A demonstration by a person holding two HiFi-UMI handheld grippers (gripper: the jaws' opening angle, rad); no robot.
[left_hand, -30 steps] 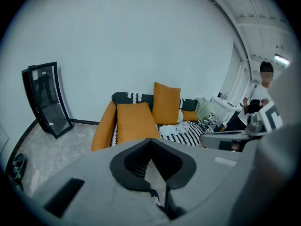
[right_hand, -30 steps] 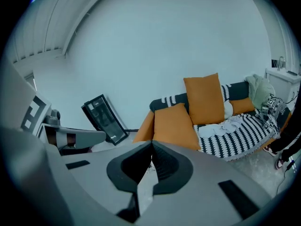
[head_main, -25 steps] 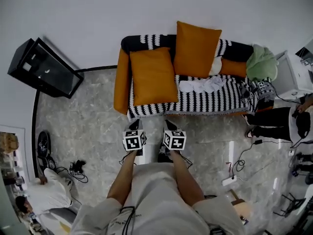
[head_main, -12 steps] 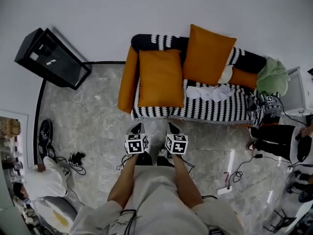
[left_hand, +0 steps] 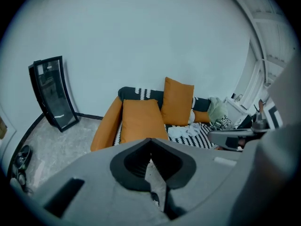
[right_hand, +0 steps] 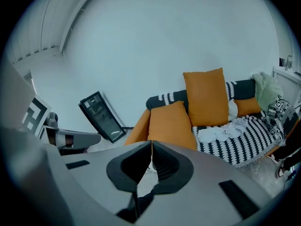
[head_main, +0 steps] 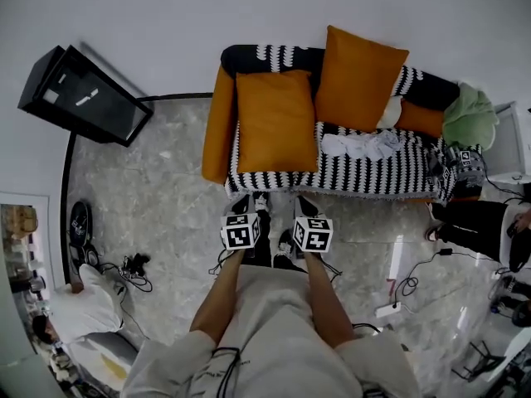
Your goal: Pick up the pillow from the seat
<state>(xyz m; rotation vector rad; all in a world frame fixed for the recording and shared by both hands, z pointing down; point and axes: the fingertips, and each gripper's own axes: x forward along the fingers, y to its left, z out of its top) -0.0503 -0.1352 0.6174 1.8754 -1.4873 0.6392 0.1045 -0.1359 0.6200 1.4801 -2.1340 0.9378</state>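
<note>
**tom_k:** what's on your feed right now? got the cushion yet?

**me:** nope, not yet lol. Both claws are pressed together with nothing in them. My left gripper (left_hand: 150, 140) has its jaws closed tip to tip, and it's the same story with my right gripper (right_hand: 151, 142). In the head view they sit side by side over the floor (head_main: 158, 197), just off the front edge of the sofa (head_main: 373, 172), and both point at it, angled downward.

**tom_k:** ok so where's the pillow?

**me:** The pillow (head_main: 276, 121) is the orange one on the left end of the seat. It's right beside the orange armrest (head_main: 217, 127), with its top edge up at the backrest and its near edge close to the seat's front edge. Neither gripper touches it. A second pillow (head_main: 359, 77), same colour, stands propped against the backrest just to its right. There's a crumpled white cloth (head_main: 361, 145) mid-seat on the striped cover, and a green bundle (head_main: 469, 116) at the sofa's right end. A black cabinet (head_main: 83, 95) sits by the wall, well apart from the sofa's left end.
</note>
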